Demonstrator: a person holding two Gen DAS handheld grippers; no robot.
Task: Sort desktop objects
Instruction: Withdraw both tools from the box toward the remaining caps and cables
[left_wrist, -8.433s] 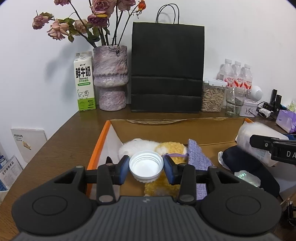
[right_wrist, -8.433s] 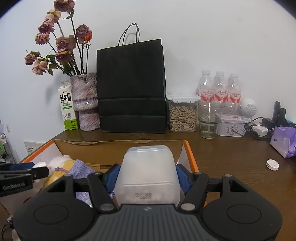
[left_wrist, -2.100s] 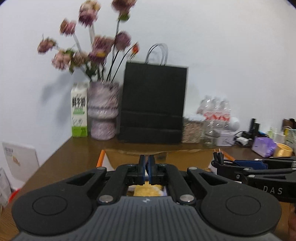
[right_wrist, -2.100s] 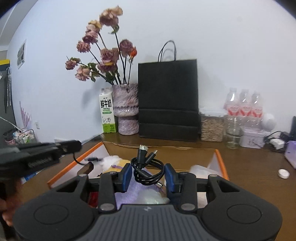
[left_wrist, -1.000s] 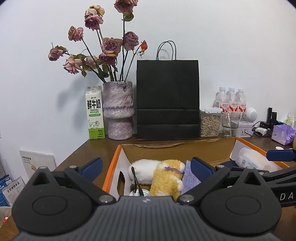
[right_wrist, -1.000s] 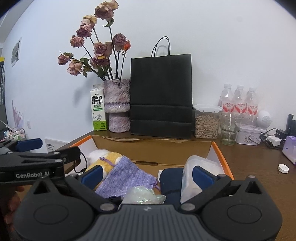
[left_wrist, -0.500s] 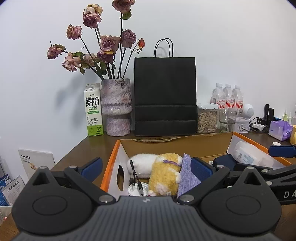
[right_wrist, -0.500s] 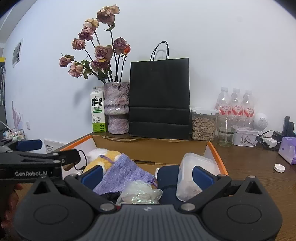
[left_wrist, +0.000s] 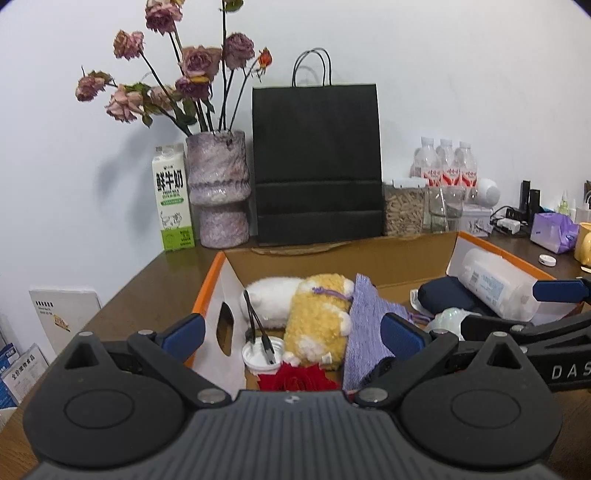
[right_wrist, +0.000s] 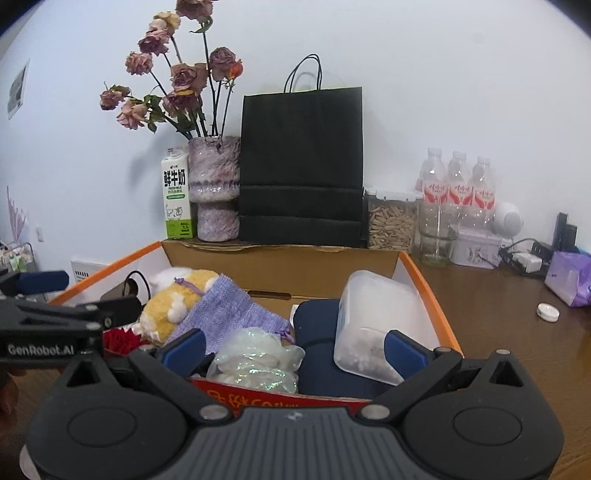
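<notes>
Both grippers hover at the near edge of the cardboard box (right_wrist: 424, 284), jaws spread wide and empty. Sorted items lie inside: plush toy (left_wrist: 321, 314), purple pouch (right_wrist: 225, 310), plastic container (right_wrist: 373, 325). A small white cap (right_wrist: 548, 313) sits on the desk to the far right, nearer the right gripper (right_wrist: 293, 349) than the left gripper (left_wrist: 291, 334).

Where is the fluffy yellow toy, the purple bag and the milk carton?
yellow plush toy (left_wrist: 319, 308), left wrist view, middle of its furry body.
purple pouch (right_wrist: 225, 308), right wrist view, centre of the knitted cloth.
milk carton (left_wrist: 171, 199), left wrist view, front face.
</notes>
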